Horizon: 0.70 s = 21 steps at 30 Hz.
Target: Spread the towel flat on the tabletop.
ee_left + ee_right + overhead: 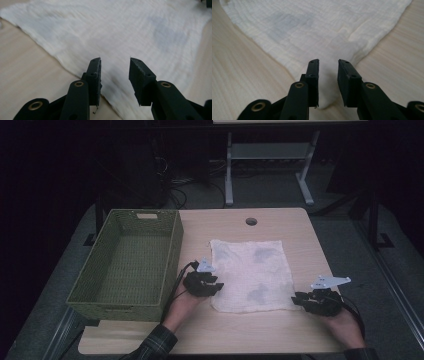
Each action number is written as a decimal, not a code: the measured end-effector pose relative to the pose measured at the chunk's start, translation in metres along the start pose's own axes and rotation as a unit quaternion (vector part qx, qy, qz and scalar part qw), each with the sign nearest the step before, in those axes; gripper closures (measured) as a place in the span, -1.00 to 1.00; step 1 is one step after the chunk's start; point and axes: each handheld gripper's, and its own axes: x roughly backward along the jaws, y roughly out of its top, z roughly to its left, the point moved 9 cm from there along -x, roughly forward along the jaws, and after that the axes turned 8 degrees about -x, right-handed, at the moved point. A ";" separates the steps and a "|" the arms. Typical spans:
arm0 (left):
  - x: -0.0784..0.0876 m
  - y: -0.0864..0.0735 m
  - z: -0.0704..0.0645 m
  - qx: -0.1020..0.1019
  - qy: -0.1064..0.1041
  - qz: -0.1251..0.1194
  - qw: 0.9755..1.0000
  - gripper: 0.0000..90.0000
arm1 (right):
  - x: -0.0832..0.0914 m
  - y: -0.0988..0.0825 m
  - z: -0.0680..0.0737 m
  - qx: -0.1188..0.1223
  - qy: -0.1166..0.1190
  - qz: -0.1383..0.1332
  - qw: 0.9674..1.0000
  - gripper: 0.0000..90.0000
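A white cloth (pixel 251 274) is spread flat at centre frame on the bench (pixel 300 227). The left hand-held gripper (pixel 218 286) and right hand-held gripper (pixel 296 300) are held partly open over its lower corners, nothing gripped. A green basket (pixel 172 251) is seen at left.

Setting reads as a lab or recording room, dimly lit. A plain wooden desk (pixel 280 330) with a round cable hole (pixel 251 221) stands on grey carpet (pixel 270 190); a second desk on a white metal frame (pixel 229 170) stands behind it. Loose cables (pixel 175 195) lie on the floor by dark equipment (pixel 135 165) at the back left.
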 end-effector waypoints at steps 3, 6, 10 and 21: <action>0.004 -0.012 -0.010 -0.002 -0.004 0.006 1.000 0.36 | 0.003 -0.009 -0.001 -0.005 -0.006 0.006 1.000 0.52; 0.006 -0.020 -0.019 -0.007 -0.010 0.015 1.000 0.34 | 0.004 -0.016 -0.003 0.000 -0.017 0.013 1.000 0.49; 0.005 -0.028 -0.026 -0.012 -0.019 0.023 0.999 0.29 | 0.003 -0.020 -0.003 -0.001 -0.019 0.021 1.000 0.52; 0.002 -0.035 -0.033 -0.036 -0.016 0.056 0.998 0.98 | 0.002 -0.021 0.002 0.002 -0.001 0.026 1.000 0.95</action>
